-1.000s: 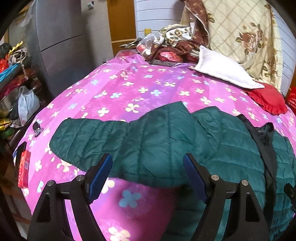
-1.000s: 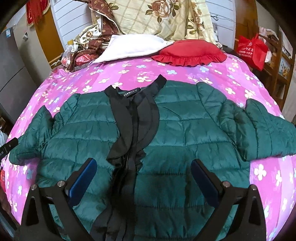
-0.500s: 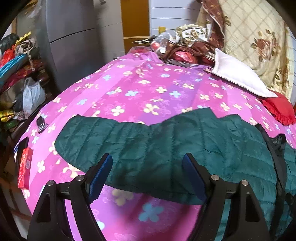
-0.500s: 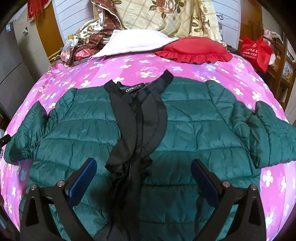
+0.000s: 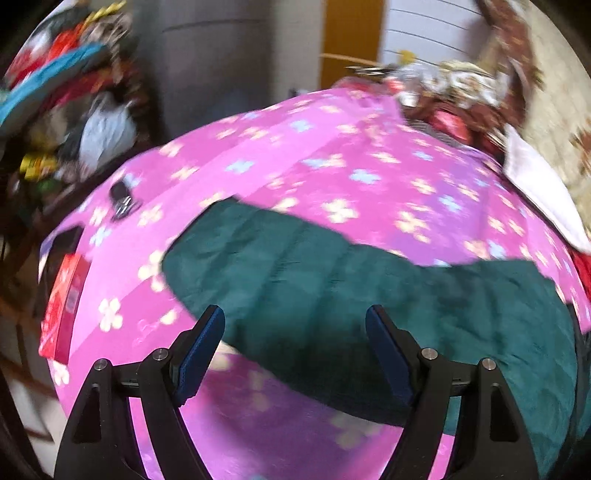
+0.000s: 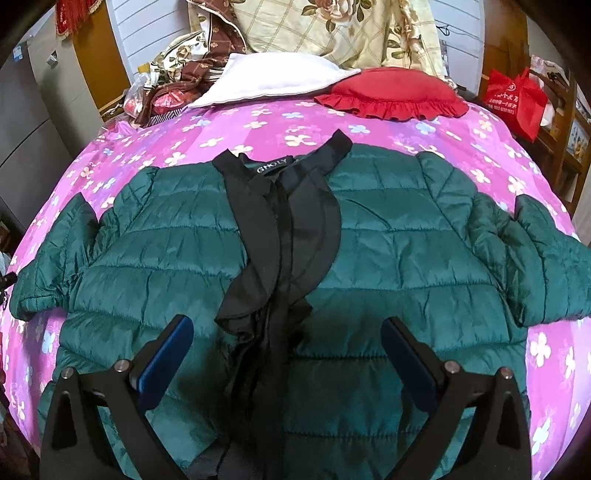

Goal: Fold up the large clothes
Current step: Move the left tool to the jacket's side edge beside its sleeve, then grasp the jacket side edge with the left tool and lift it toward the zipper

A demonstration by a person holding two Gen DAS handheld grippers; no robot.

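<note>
A dark green quilted jacket (image 6: pixel 388 251) with a black collar and front trim (image 6: pixel 280 221) lies spread face up on a pink flowered bedspread (image 6: pixel 280 122). Its sleeves stretch out to both sides. My right gripper (image 6: pixel 286 349) is open and empty, above the jacket's lower front. In the blurred left wrist view the jacket's left sleeve (image 5: pixel 280 266) lies across the bedspread (image 5: pixel 332 166). My left gripper (image 5: pixel 295 338) is open and empty, just above the sleeve's near edge.
A white pillow (image 6: pixel 273 79), a red frilled cushion (image 6: pixel 395 94) and a floral quilt (image 6: pixel 332 29) lie at the bed's head. A red bag (image 6: pixel 515 99) stands at the right. A red box (image 5: pixel 64 306) and a dark small item (image 5: pixel 120 195) lie at the bed's left edge.
My left gripper has swung left along the sleeve toward its cuff end, and its view is now blurred. My right gripper has drawn back a little over the jacket front. Both stay open.
</note>
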